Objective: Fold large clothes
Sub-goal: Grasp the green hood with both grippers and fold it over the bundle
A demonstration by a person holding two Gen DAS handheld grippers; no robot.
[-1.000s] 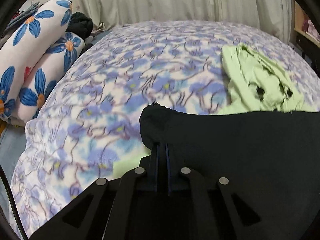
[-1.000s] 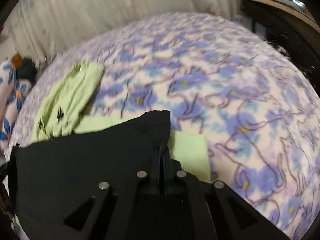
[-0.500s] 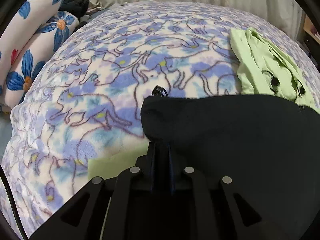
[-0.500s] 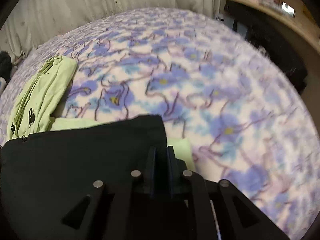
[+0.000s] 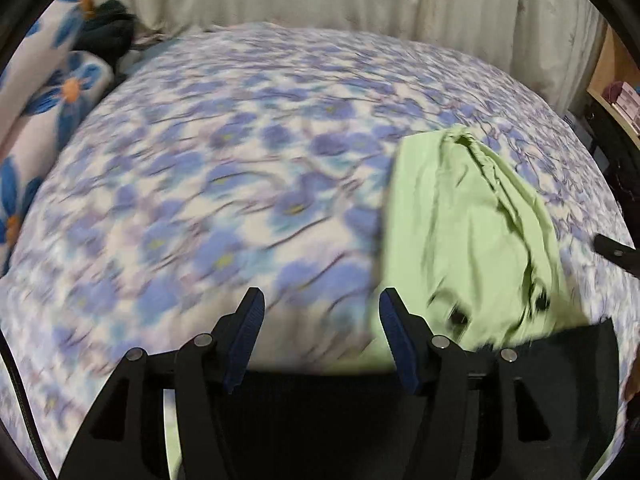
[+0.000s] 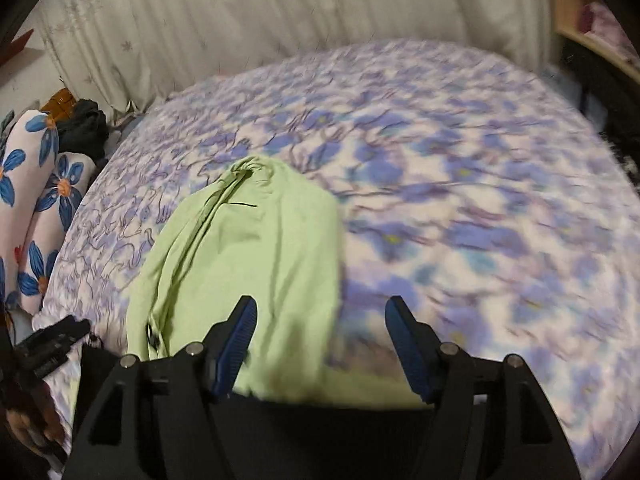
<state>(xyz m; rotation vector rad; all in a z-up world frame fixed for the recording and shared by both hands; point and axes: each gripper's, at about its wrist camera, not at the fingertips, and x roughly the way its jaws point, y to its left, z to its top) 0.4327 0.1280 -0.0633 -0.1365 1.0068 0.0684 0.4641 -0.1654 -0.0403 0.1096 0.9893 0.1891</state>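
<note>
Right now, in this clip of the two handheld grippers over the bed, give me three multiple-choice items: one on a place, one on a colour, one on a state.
1. Where does the light green fabric garment lie?
A. on the blue-flowered bedspread
B. on a wooden shelf
C. on the floor

2. What colour is the cloth at the bottom edge, under both grippers?
A. red
B. black
C. white

3. How do the left gripper and the right gripper stand?
A. clamped on cloth
B. both shut, empty
C. jaws apart, nothing pinched

Answers: 1 A, bedspread surrounds the garment; 2 B, the black cloth is dark throughout; 3 C, both are opening with a bare gap between the blue pads.
</note>
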